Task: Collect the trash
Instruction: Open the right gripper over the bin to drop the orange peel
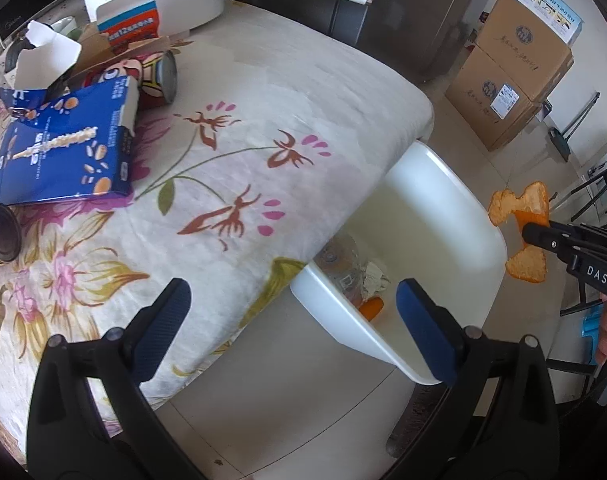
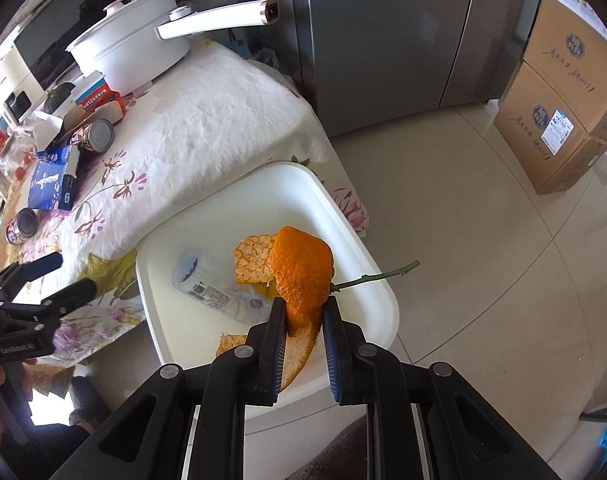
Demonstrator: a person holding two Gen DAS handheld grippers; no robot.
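Observation:
My right gripper (image 2: 303, 312) is shut on an orange peel (image 2: 299, 268) with a green stem and holds it above the white bin (image 2: 175, 240) beside the table. From the left wrist view, the peel (image 1: 519, 208) hangs at the right gripper's (image 1: 533, 236) tip, right of the bin (image 1: 443, 176). A clear plastic bottle (image 2: 207, 280) lies in the bin, with crumpled paper (image 1: 373, 276) and another orange scrap (image 1: 371, 306). My left gripper (image 1: 291, 304) is open and empty over the table's edge and the bin's near rim.
On the floral tablecloth (image 1: 239, 128) lie a blue snack box (image 1: 63, 148), two cans (image 1: 161, 76) (image 1: 1, 236), torn cardboard boxes (image 1: 103, 36) and a white pot (image 2: 131, 40). Stacked cardboard boxes (image 2: 563, 92) and a fridge (image 2: 383, 32) stand on the tiled floor.

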